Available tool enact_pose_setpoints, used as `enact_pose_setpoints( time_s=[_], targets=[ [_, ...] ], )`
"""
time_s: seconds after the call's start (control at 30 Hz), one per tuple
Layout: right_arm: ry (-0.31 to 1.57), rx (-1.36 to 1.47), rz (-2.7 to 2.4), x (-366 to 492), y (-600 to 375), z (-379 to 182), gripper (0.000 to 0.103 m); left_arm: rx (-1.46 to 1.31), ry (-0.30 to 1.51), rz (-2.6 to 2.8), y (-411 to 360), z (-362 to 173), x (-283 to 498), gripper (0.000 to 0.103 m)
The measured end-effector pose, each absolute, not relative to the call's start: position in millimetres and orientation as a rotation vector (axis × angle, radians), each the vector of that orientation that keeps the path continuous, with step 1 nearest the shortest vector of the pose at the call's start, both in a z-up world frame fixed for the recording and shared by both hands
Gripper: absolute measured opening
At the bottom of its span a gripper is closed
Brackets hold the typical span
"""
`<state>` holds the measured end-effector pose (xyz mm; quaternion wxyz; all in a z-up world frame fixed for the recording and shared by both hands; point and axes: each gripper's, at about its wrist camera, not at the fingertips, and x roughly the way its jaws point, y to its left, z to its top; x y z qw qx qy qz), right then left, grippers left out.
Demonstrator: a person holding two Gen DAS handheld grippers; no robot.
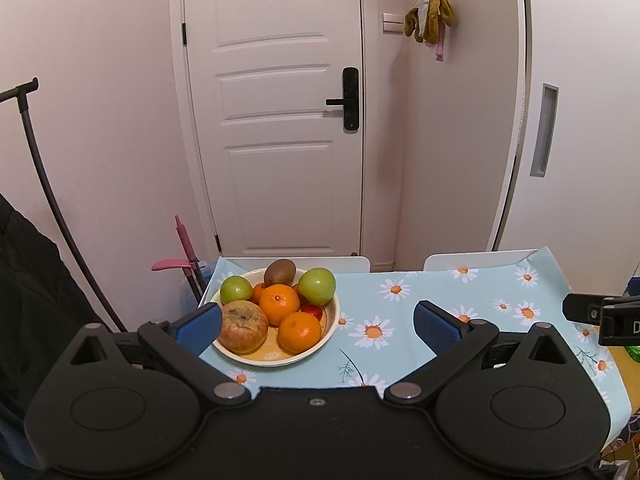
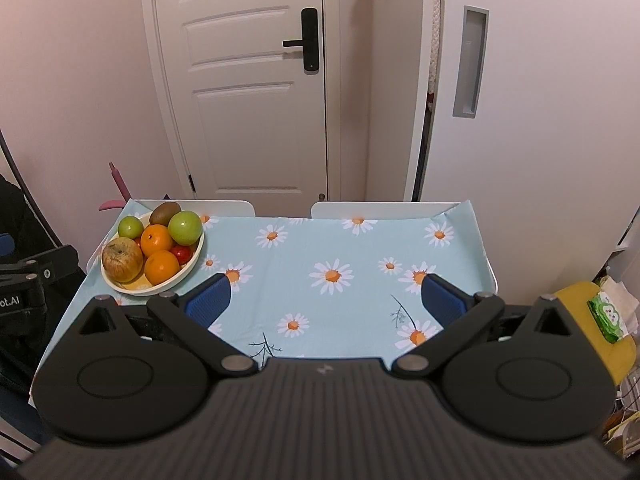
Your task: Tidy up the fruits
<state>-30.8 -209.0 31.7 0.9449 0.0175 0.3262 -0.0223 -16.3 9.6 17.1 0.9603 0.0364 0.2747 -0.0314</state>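
A cream bowl (image 1: 326, 334) (image 2: 198, 258) stands at the table's far left. It holds two oranges (image 1: 279, 303), two green apples (image 1: 317, 285), a blemished reddish apple (image 1: 243, 326), a kiwi (image 1: 281, 271) and small red fruit (image 1: 314, 312). My left gripper (image 1: 318, 326) is open and empty, just in front of the bowl's right side, its left pad beside the blemished apple. My right gripper (image 2: 326, 300) is open and empty above the middle of the tablecloth, right of the bowl.
The table carries a light blue daisy tablecloth (image 2: 340, 248) with raised white edges at the back. A white door (image 2: 248, 80) stands behind. A yellow stool with a green wipes pack (image 2: 608, 316) is at the right. A pink-handled tool (image 1: 184, 248) leans at the left.
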Motion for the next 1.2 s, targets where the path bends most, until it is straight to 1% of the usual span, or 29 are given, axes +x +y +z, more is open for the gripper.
enact_pose_setpoints(
  time_s=[1.2],
  targets=[
    [0.673,0.041,-0.05,-29.0,-208.7,30.5,0.103,0.084,0.556,-0.073,9.5,16.4,-14.7,0.103]
  ],
)
